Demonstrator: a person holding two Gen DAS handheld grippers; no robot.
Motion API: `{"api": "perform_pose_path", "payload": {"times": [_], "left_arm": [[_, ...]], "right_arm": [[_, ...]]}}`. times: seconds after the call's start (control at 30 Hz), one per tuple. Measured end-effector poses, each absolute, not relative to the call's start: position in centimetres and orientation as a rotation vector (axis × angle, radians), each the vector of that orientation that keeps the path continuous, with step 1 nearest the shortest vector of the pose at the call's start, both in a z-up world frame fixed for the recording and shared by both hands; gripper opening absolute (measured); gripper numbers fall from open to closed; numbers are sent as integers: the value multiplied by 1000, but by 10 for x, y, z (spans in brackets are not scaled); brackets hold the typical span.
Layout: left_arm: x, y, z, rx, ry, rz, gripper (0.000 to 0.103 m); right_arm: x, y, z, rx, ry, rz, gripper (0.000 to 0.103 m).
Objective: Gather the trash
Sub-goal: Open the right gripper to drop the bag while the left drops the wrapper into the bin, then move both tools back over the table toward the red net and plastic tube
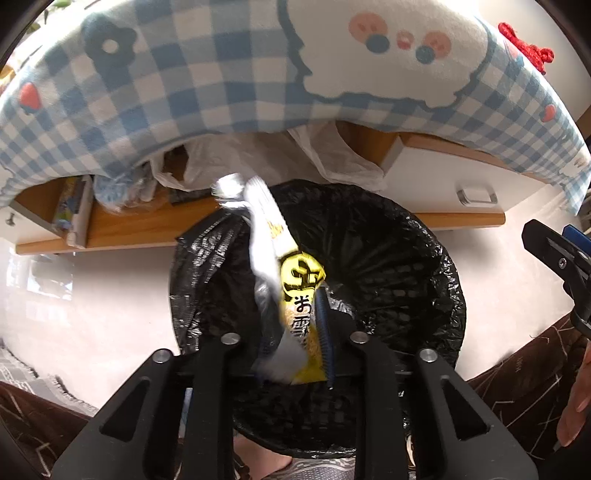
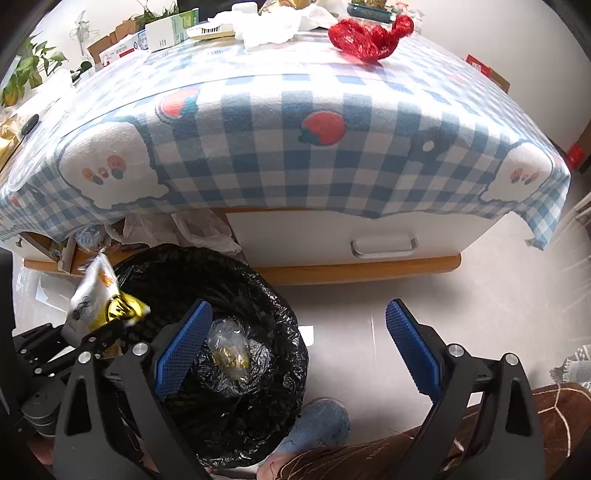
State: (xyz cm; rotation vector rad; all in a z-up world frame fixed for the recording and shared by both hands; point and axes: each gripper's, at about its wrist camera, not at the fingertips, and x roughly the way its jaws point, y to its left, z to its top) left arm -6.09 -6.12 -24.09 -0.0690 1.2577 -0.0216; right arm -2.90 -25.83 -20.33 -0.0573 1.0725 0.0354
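the left gripper (image 1: 295,354) pinched a yellow snack wrapper (image 1: 291,295) above the black-lined bin (image 2: 273,295) at lower left, unreleased; one clear bag (image 2: 227,350) lay inside. the right gripper (image 2: 295,347) gaped empty; a red mesh (image 2: 369,37) and tissues (image 2: 269,22) remained upper centre.

I get soft, bright daylight in both views. Fisheye bending curves the tablecloth (image 2: 295,147) with dark vignetted corners. The wrapper (image 1: 284,280) is motion-blurred; the bin liner (image 2: 236,288) shows glare.
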Motion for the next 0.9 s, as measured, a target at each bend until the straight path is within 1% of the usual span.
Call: {"api": "perform_pose_path", "payload": {"times": [0.03,0.1,0.17,0.2,0.3,0.33,0.4,0.47,0.53,0.7,0.9], "left_arm": [[-61,-59,-238,-69,1253,-15,38],[-64,-57,-230,-57,1229,-2,45],[-66,-55,-222,-49,1209,2,50],[-67,-53,-217,-51,1200,2,55],[-72,-47,-201,-57,1171,12,60],[-74,-45,-196,-62,1161,14,66],[-78,-41,-184,-58,1131,26,71],[-81,-39,-172,-57,1103,29,74],[-84,-36,-159,-65,1075,26,80],[-89,-33,-134,-77,1019,21,92],[-88,-30,-113,-93,985,29,97]], "right_arm": [[-29,-257,-202,-62,1068,37,91],[-30,-256,-199,-67,1058,43,91],[-31,-255,-195,-72,1045,48,91],[-32,-254,-192,-73,1037,52,91],[-33,-254,-182,-77,1015,60,91],[-34,-254,-177,-76,1009,63,91],[-36,-254,-169,-75,992,67,91],[-37,-255,-162,-77,977,70,91],[-39,-256,-156,-75,965,70,91],[-42,-260,-140,-58,937,74,91],[-45,-264,-119,-41,904,76,91]]}}
